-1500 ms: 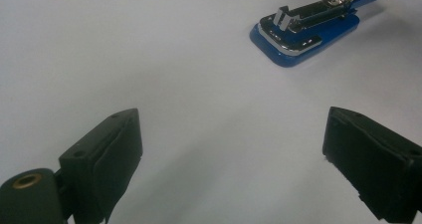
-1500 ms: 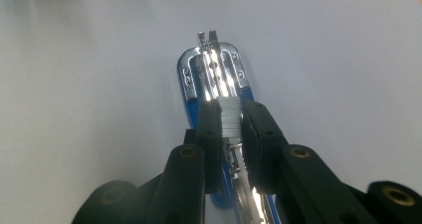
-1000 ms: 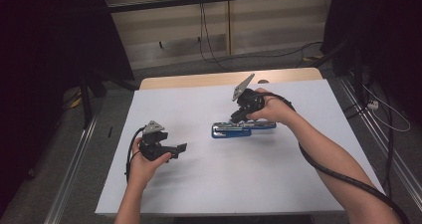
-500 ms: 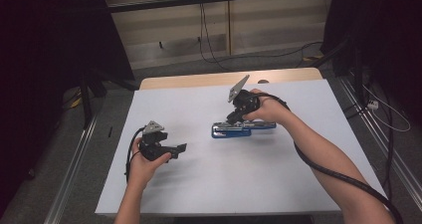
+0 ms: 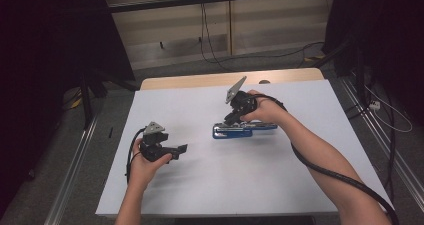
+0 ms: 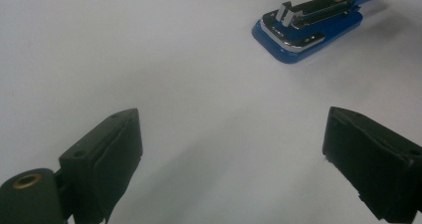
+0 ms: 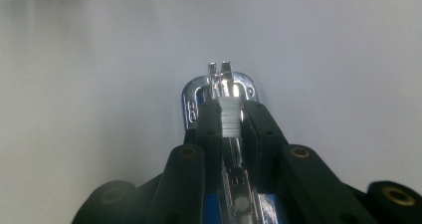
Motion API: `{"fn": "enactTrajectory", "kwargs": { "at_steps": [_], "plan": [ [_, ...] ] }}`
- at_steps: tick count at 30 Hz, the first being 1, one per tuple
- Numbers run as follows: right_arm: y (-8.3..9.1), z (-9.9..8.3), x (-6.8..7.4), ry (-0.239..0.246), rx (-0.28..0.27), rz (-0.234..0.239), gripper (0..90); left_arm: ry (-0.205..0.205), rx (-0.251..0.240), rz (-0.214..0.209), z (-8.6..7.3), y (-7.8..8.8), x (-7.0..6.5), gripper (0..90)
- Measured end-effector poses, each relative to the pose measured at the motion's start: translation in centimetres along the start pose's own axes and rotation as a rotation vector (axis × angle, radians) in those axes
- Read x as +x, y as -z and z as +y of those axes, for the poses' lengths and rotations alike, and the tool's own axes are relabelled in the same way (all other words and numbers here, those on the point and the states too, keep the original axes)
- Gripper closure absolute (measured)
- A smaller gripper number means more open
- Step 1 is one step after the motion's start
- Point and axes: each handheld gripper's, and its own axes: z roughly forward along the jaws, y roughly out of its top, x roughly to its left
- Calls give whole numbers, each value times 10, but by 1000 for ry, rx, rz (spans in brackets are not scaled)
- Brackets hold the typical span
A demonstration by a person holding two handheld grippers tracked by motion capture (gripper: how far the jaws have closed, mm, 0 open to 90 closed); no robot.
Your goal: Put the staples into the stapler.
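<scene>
A blue stapler (image 5: 245, 130) with a chrome inner rail lies on the white table, right of centre, and shows again at the top right (image 6: 308, 27) in the left gripper view. My right gripper (image 5: 231, 120) tilts down onto its left end. In the right gripper view, the right gripper (image 7: 230, 109) has its jaws closed on a ribbed silvery strip of staples (image 7: 229, 122) lying in the stapler's (image 7: 219, 87) chrome channel. My left gripper (image 5: 182, 148) rests low over the table at the left, pointing right; in its own view the left gripper (image 6: 234, 149) has its jaws wide apart with nothing between them.
The white table top (image 5: 200, 185) has bare surface in front of and between the hands. A wooden strip (image 5: 200, 80) runs along its far edge. Cables (image 5: 325, 170) trail from the grippers. Dark stands and floor cables surround the table.
</scene>
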Motion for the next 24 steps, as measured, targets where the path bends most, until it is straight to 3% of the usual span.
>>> {"fn": "enactTrajectory", "kwargs": {
  "at_steps": [24],
  "plan": [
    [-12, 4, -1, 18, 0, 12, 794, -1, 0, -5, 0, 0, 0, 88]
  ]
}}
